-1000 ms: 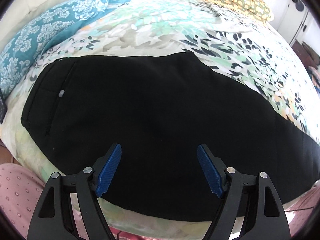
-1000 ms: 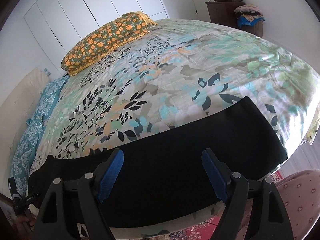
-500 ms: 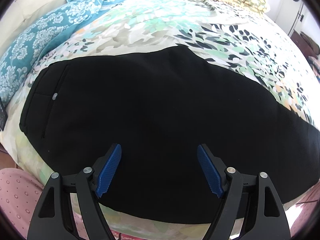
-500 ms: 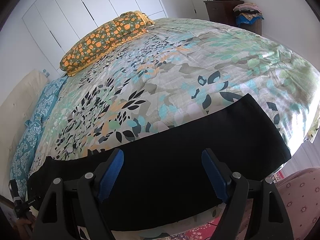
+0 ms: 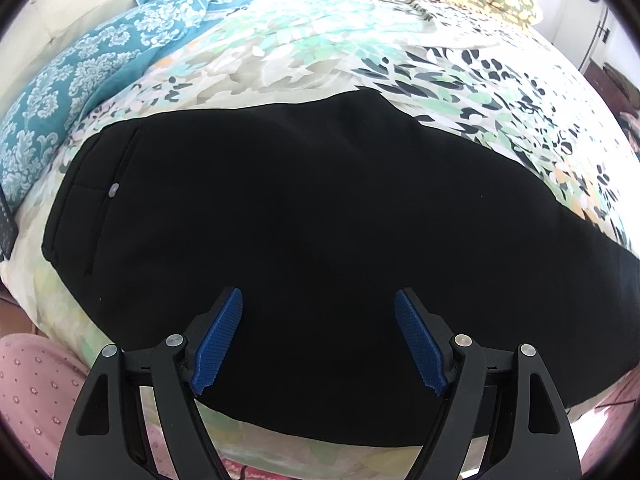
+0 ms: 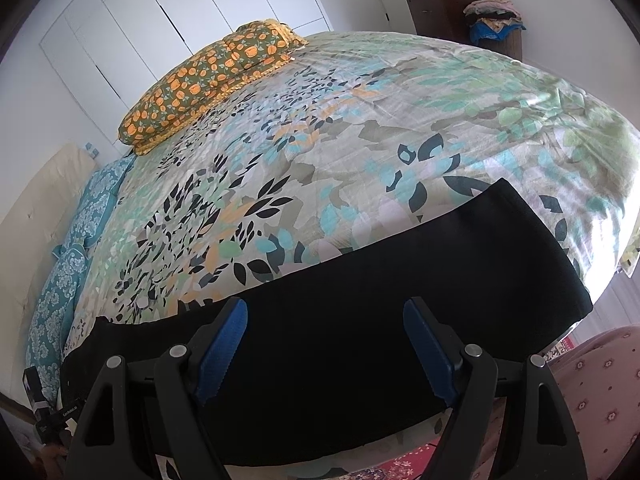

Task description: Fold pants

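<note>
Black pants point(image 5: 320, 208) lie flat along the near edge of a bed with a floral cover point(image 5: 304, 52). Their waistband with a small pale button point(image 5: 113, 190) is at the left of the left wrist view. The leg end point(image 6: 532, 264) reaches the right in the right wrist view. My left gripper point(image 5: 319, 306) hovers open over the seat part, blue pads wide apart with nothing between them. My right gripper point(image 6: 325, 318) stands open above the leg part point(image 6: 340, 336), also holding nothing.
An orange-patterned pillow point(image 6: 208, 80) lies at the far side of the bed and teal patterned pillows point(image 5: 92, 68) along the left. White wardrobe doors point(image 6: 168, 20) and a dark dresser point(image 6: 444, 12) with piled clothes stand behind. Pink dotted fabric point(image 6: 600, 392) shows at the near edge.
The left wrist view has drifted a little closer over the pants. The right view is almost unchanged. Both grippers stay open.
</note>
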`<state>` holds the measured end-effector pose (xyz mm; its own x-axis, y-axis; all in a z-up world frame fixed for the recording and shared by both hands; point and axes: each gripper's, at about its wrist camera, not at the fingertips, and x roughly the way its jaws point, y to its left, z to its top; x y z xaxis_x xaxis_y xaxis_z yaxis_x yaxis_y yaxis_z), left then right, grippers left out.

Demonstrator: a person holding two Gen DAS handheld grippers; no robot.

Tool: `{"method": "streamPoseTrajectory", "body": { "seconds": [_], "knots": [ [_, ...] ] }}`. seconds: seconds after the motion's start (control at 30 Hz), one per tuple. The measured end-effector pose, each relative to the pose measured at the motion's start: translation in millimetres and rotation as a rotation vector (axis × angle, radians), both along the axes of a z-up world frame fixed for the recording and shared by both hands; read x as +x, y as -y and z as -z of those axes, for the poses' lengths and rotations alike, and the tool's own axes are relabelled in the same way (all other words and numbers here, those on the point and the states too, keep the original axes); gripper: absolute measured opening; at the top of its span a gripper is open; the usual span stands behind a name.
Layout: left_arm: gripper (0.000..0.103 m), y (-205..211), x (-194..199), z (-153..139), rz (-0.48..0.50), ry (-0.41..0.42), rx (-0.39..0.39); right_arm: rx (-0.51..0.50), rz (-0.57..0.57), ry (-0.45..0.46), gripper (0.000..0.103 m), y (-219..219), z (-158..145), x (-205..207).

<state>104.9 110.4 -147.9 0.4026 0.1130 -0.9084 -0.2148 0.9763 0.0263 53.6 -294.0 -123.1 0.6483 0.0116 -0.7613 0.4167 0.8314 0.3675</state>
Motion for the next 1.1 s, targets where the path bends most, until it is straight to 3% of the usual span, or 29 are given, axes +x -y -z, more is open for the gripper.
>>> {"method": "streamPoseTrajectory", "body": {
  "seconds": [0.57,0.63,0.73,0.87,0.97,1.1],
  "knots": [
    [0.081,-2,1,2,-0.011,-0.003,-0.007,0.007,-0.010,-0.004,0.080,2,0,1],
    [0.081,-3,1,1,-0.013,-0.003,-0.009,0.022,-0.022,0.004,0.080,9,-5,3],
    [0.081,-6,1,0,-0.018,-0.001,-0.016,-0.038,-0.027,0.020,0.080,40,-27,7],
    [0.081,-11,2,0,-0.033,-0.003,-0.032,-0.116,-0.070,-0.062,0.080,110,-50,15],
    [0.081,-13,4,3,-0.052,-0.013,-0.047,-0.142,-0.099,-0.174,0.080,155,-45,16],
    [0.081,-8,5,3,-0.042,-0.012,-0.029,0.033,-0.218,-0.311,0.080,178,0,16]
  ]
}}
